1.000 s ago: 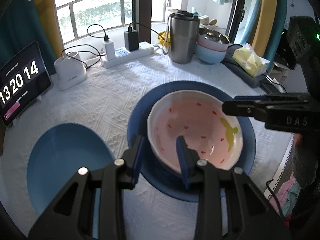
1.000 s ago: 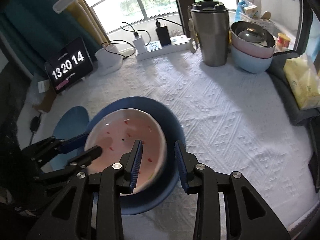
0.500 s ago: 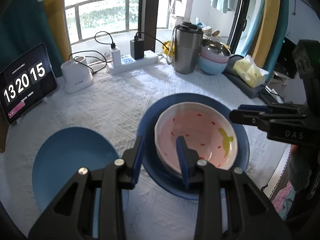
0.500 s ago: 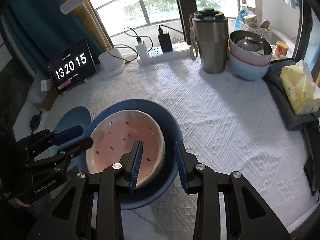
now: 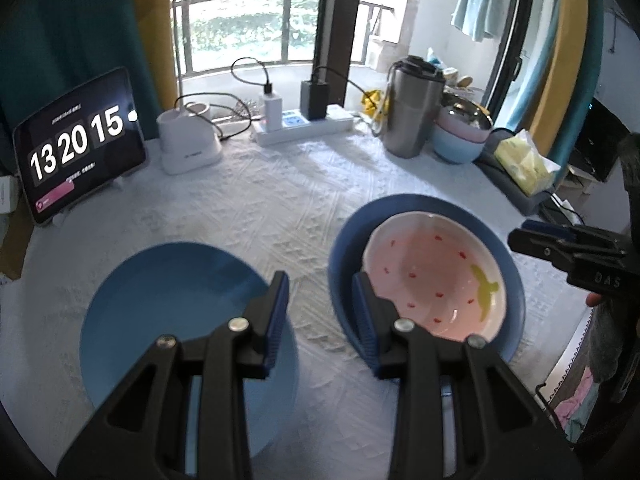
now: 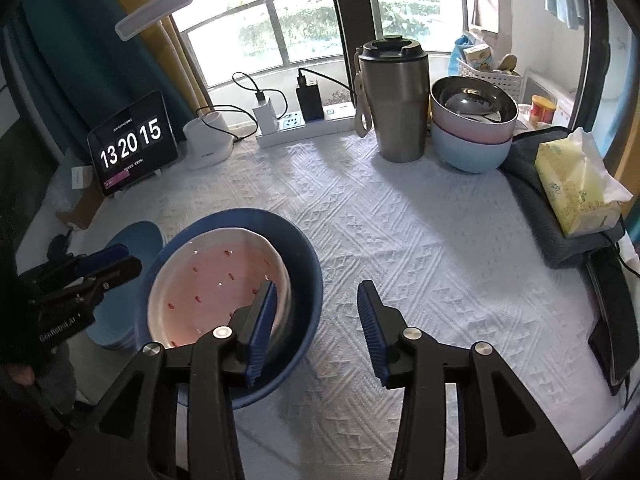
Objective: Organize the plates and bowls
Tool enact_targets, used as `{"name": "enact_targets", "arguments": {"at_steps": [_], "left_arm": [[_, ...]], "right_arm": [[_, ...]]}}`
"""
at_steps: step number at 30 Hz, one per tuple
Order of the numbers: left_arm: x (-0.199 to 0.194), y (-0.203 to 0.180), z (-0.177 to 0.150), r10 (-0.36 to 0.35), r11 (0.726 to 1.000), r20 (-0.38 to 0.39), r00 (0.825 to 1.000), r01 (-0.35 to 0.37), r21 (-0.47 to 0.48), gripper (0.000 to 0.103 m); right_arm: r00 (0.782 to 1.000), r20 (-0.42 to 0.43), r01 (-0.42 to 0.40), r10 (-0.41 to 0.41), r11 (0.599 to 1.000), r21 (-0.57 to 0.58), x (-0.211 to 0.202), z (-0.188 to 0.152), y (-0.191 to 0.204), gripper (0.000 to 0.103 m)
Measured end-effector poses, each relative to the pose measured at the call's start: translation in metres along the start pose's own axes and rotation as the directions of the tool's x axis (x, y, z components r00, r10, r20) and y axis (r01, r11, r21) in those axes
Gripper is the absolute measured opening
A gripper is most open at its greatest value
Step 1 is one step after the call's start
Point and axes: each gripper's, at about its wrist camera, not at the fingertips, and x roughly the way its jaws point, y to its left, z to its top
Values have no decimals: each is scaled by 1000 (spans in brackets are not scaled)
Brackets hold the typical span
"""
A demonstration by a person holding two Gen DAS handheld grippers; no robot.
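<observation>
— Inspector: What is sitting at the near side of the table (image 6: 420, 208)?

— Assistant: A patterned bowl (image 5: 434, 278) is resting inside a larger plate (image 5: 516, 276). A second plate (image 5: 168, 304) is lying to its left, apart from it.

— Inspector: And along the window side?

— Assistant: A tablet clock (image 6: 132, 144) is standing at the far left. A lamp base (image 6: 208, 144) is sitting just right of it, then a power strip (image 6: 308, 126), then a tall tumbler (image 6: 394, 100). Stacked bowls (image 6: 472, 136) are sitting just right of the tumbler. A tissue pack (image 6: 576, 188) is lying on a folded cloth (image 6: 560, 236) at the right edge.
</observation>
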Motion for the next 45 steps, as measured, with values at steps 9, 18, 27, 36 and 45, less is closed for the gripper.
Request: {"name": "enact_targets", "arguments": {"at_steps": [9,18,27,36,45], "left_arm": [[9,-1,-7,11,1000,-37,999,-10,11,35],[20,-18,-12,45,994,-62,997,-39,102,35],[26,-18,-10,55,995,-66,996,-49,83,35],[23,-27,-16,134,986,-6,991,-133,99,35],[25,-16,-16,69,998,5,998,-69,14,32]], "right_arm": [[1000,-15,7,-6,1000,9,12,-6,-7,50],[997,-75,-9,12,999,44,27,-11,-14,50],[995,-103,-6,14,997,74,36,-14,-14,50],[998,-54,-9,16,992,127,35,-20,-19,56],[1000,8,27,-29,980,199,32,-26,-18,56]]}}
